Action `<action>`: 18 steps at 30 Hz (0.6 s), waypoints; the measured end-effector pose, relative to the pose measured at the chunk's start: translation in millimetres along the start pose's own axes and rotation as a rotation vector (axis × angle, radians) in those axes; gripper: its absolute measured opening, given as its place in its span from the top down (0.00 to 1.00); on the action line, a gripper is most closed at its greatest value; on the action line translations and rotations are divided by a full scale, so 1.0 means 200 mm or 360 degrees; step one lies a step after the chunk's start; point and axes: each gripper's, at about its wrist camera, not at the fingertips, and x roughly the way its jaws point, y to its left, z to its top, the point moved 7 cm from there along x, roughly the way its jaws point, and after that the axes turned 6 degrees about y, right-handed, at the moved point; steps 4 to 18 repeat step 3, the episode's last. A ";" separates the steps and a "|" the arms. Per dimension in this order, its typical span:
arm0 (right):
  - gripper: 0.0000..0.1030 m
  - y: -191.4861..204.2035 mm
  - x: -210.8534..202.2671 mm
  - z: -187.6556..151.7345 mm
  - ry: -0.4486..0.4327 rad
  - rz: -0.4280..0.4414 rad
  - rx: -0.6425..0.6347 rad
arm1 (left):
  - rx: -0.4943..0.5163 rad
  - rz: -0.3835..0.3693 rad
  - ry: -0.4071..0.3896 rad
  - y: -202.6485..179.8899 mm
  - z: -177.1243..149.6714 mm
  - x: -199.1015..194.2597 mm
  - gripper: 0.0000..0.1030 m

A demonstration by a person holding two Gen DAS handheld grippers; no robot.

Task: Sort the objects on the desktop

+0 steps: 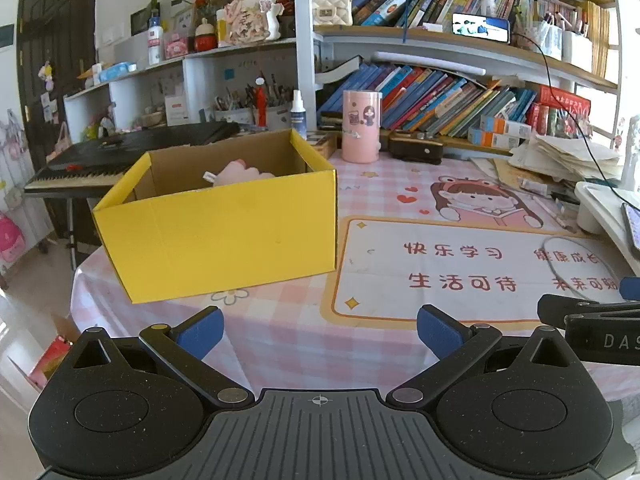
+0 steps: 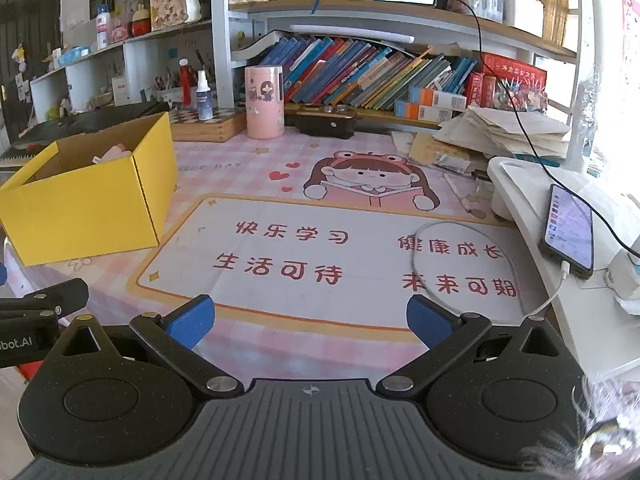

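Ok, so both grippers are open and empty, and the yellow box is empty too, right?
Not quite. The left gripper and right gripper are open and empty, but the yellow box is not empty: the left wrist view shows a pink soft toy inside it.

Home study: crammed bookshelves [image 2: 360, 76], cartoon desk mat [image 2: 320, 248].

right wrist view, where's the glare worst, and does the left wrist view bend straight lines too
Right wrist view: window light blows out the right edge, past the phone. Left wrist view: same washout at far right, and the fisheye bows the shelf edges; the yellow box stays sharp and evenly lit.
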 end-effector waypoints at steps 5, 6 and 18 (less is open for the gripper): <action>0.00 0.00 0.01 0.01 0.0005 0.0002 -0.0005 | -0.0012 0.0001 0.0004 0.01 0.01 0.01 0.00; 0.00 0.00 0.01 0.01 0.0005 0.0002 -0.0005 | -0.0012 0.0001 0.0004 0.01 0.01 0.01 0.00; 0.00 0.00 0.01 0.01 0.0005 0.0002 -0.0005 | -0.0012 0.0001 0.0004 0.01 0.01 0.01 0.00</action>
